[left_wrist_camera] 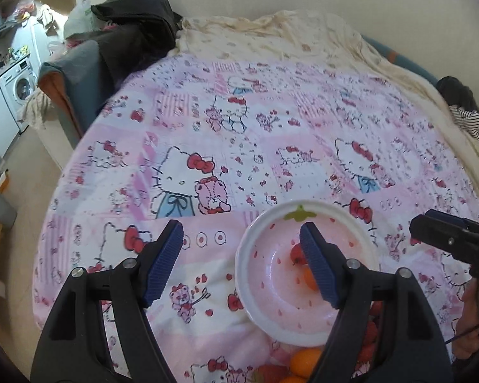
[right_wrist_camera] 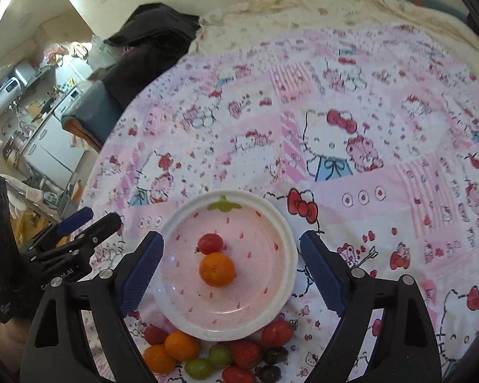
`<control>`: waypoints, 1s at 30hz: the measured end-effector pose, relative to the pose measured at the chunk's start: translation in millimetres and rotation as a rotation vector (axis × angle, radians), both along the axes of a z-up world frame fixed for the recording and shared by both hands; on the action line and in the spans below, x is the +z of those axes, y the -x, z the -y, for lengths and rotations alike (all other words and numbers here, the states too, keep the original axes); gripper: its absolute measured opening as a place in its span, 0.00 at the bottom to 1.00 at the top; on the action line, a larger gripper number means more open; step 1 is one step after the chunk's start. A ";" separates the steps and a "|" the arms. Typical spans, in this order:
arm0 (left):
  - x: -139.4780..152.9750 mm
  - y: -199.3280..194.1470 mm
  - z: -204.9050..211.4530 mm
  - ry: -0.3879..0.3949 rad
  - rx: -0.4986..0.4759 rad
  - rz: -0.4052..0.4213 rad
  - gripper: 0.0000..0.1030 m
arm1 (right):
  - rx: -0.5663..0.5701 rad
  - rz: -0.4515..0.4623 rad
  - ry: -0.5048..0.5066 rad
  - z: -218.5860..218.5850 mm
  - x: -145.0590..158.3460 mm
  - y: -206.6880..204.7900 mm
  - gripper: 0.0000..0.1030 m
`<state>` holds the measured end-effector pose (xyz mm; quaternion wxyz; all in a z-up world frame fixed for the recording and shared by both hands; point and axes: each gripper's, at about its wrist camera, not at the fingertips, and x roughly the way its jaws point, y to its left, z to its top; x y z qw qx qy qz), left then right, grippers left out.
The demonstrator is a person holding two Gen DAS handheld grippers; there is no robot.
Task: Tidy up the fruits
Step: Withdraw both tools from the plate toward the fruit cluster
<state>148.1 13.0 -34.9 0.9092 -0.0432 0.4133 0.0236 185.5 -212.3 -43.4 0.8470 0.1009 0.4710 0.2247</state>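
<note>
Resting on the bed (right_wrist_camera: 383, 102), a pink strawberry-print plate (right_wrist_camera: 188, 316) is framed between the wide-open, empty jaws of the right gripper (right_wrist_camera: 231, 271). A small red fruit (right_wrist_camera: 210, 244) and an orange (right_wrist_camera: 217, 269), touching, are seen on it, midway between those jaws. Loose fruits (right_wrist_camera: 220, 356) are heaped just beneath the plate's near rim. The left gripper (left_wrist_camera: 241, 263) is likewise spread wide and empty, its right jaw over the plate.

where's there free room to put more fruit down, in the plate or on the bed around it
The plate has bare floor all round its orange and small red fruit, out to the rim. The blanket beyond the plate's far edge is open. It's crowded along the plate's near edge, where the loose fruit pile sits.
</note>
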 end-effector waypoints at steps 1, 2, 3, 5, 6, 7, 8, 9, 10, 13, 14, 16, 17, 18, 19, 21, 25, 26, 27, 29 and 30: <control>4.3 5.1 -1.3 -0.007 0.000 0.011 0.71 | 0.003 0.012 0.002 1.2 4.5 4.1 0.87; 7.1 8.8 -2.2 -0.009 -0.008 0.020 0.71 | 0.002 0.025 0.007 2.3 8.3 8.4 0.88; 10.8 14.5 -4.3 0.000 -0.020 0.028 0.71 | 0.000 0.040 0.011 3.9 13.3 13.8 0.88; 14.6 23.0 -7.4 0.003 -0.012 0.028 0.71 | 0.000 0.061 0.007 5.4 19.7 22.6 0.88; 16.0 26.6 -8.6 0.007 -0.008 0.028 0.71 | -0.003 0.072 0.011 6.2 23.1 27.8 0.88; 18.3 31.4 -9.4 0.012 -0.003 0.032 0.71 | -0.008 0.081 0.015 7.3 25.6 32.8 0.88; 20.6 36.1 -10.2 0.017 0.003 0.038 0.71 | -0.013 0.089 0.013 9.1 28.1 38.9 0.88; 23.4 41.6 -10.9 0.022 0.007 0.046 0.75 | -0.015 0.090 0.013 10.1 29.3 42.8 0.88; 26.4 47.3 -11.0 0.024 0.012 0.057 0.78 | -0.019 0.093 0.010 11.7 31.2 47.5 0.88; 33.5 61.6 -9.0 0.029 0.001 0.078 0.82 | -0.033 0.100 -0.009 17.5 36.5 62.2 0.88; 35.8 66.1 -8.0 0.027 -0.003 0.085 0.82 | -0.041 0.105 -0.015 20.4 38.4 68.7 0.88; 39.6 76.4 -6.4 0.024 -0.009 0.099 0.82 | -0.052 0.107 -0.017 24.0 39.8 78.3 0.88; 40.9 82.3 -6.2 0.025 -0.010 0.104 0.82 | -0.058 0.104 -0.021 25.9 40.0 83.3 0.88; 41.4 86.5 -5.9 0.026 -0.010 0.105 0.82 | -0.064 0.099 -0.025 28.0 39.8 88.7 0.88; 41.9 90.2 -5.9 0.026 -0.010 0.104 0.82 | -0.070 0.094 -0.026 30.0 39.3 94.0 0.88; 41.8 99.1 -6.2 0.021 -0.010 0.100 0.83 | -0.079 0.086 -0.027 33.0 38.5 103.2 0.88; 38.3 113.3 -10.9 0.027 0.004 0.084 0.82 | -0.082 0.071 -0.016 36.9 36.0 120.0 0.88; 36.9 116.3 -12.2 0.027 0.009 0.079 0.82 | -0.081 0.064 -0.007 36.8 34.4 124.9 0.88; 34.7 119.9 -13.9 0.030 0.015 0.068 0.82 | -0.082 0.059 0.000 36.8 32.4 128.6 0.88; 30.4 125.1 -15.8 0.033 0.020 0.048 0.82 | -0.084 0.043 0.011 36.3 28.4 134.6 0.88; 27.8 127.8 -16.3 0.033 0.024 0.036 0.82 | -0.087 0.031 0.019 36.0 25.0 137.2 0.88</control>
